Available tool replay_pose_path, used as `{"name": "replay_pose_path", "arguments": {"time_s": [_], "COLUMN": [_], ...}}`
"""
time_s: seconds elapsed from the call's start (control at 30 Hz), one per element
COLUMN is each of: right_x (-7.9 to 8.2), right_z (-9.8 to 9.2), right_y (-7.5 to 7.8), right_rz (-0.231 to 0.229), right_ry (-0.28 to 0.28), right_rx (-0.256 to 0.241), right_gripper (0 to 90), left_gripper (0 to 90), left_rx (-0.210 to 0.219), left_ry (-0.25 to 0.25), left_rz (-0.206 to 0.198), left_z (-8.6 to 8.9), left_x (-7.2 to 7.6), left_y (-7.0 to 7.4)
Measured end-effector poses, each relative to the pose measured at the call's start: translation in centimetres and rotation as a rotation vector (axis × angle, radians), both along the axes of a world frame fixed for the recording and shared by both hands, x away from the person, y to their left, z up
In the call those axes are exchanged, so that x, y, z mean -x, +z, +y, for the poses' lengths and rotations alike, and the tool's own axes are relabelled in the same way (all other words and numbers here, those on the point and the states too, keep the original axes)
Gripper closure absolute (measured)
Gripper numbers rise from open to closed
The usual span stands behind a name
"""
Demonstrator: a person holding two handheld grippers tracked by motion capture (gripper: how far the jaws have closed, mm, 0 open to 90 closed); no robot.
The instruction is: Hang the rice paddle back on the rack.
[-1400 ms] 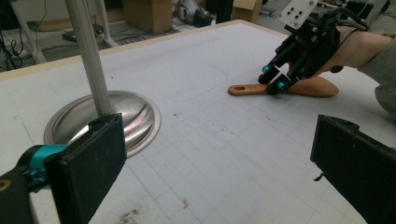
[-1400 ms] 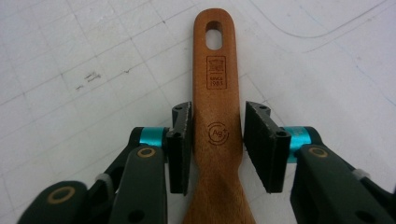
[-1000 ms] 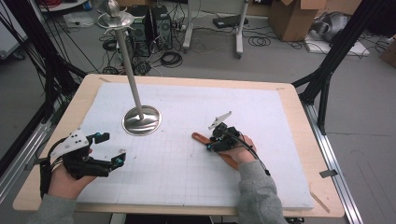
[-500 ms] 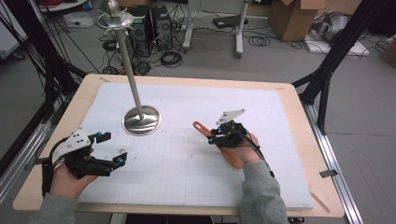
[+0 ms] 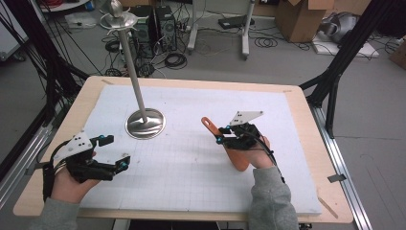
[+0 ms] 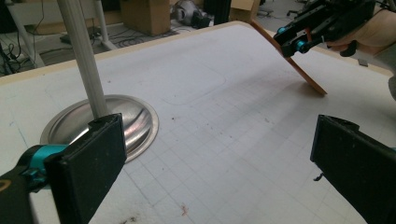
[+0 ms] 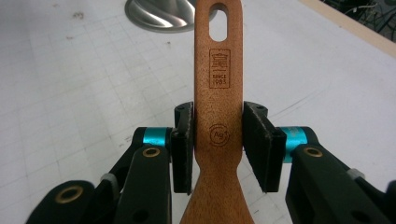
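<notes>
Since a second ago the right gripper (image 5: 221,135) has lifted the wooden spatula (image 7: 218,84) off the worktop (image 5: 191,163); it is now tilted, handle end raised toward the metal stand (image 5: 145,123). Its fingers (image 7: 183,144) press both sides of the handle, hanging hole just beyond the fingertips. Near the worktop's left corner, the left gripper (image 5: 122,162) stays spread wide, nothing between its fingers.

Right claw (image 7: 218,140) clamped shut; left claw (image 6: 219,172) (low) gapes wide.

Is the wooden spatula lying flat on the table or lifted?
Lifted and tilted: the right hand-held gripper clamps the wooden spatula, its holed handle end raised above the table.
</notes>
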State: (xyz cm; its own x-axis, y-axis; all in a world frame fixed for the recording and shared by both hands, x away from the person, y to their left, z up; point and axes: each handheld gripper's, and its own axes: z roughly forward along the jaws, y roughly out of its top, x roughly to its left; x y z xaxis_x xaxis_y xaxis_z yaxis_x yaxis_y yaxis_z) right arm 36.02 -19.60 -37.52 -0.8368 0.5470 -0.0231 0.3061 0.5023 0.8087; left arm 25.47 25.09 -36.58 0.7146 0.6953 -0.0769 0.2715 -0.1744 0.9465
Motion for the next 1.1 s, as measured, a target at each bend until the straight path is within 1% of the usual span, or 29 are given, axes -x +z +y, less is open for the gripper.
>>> {"name": "replay_pose_path", "arguments": {"time_s": [0.17,0.3,0.47,0.53,0.57,0.63,0.7,0.8,0.87,0.9,1.1], "right_x": [0.4,0.7,1.1,1.3,1.3,1.5,1.7,2.0,2.0,2.2,2.6], "right_z": [-0.3,-0.5,-0.8,-0.9,-0.9,-0.9,-0.8,-0.6,-0.6,-0.7,-0.9], "right_y": [0.9,1.5,2.2,2.5,2.6,2.9,3.1,3.4,3.5,3.7,4.4], "right_rz": [-0.034,-0.044,-0.082,-0.085,-0.093,-0.092,-0.104,-0.12,-0.122,-0.128,-0.129], "right_ry": [0.0,-0.019,-0.024,-0.022,-0.02,-0.02,-0.023,-0.009,-0.006,0.002,0.024], "right_rx": [-0.019,-0.047,-0.081,-0.089,-0.096,-0.108,-0.113,-0.119,-0.124,-0.137,-0.166], "right_gripper": [64.5,64.5,64.5,64.5,64.5,64.5,64.5,64.5,64.5,64.6,64.6], "left_gripper": [4.1,4.0,4.0,4.0,4.0,4.0,4.0,4.0,4.0,4.1,4.0], "left_rx": [-0.003,-0.002,-0.007,-0.008,-0.008,-0.006,-0.006,-0.013,-0.015,-0.017,-0.01], "left_ry": [-0.002,-0.003,-0.003,-0.004,-0.003,-0.003,-0.002,-0.009,-0.01,-0.009,-0.004], "left_rz": [0.001,0.002,0.002,0.002,0.003,0.005,0.004,0.007,0.006,0.008,0.006], "left_z": [0.0,-0.1,-0.1,-0.1,-0.1,-0.1,-0.2,-0.4,-0.4,-0.4,-0.3], "left_x": [0.0,0.0,-0.1,-0.1,-0.1,-0.1,-0.1,-0.2,-0.2,-0.2,-0.1], "left_y": [0.0,-0.1,-0.1,-0.1,-0.1,-0.1,-0.2,-0.2,-0.2,-0.2,-0.2]}}
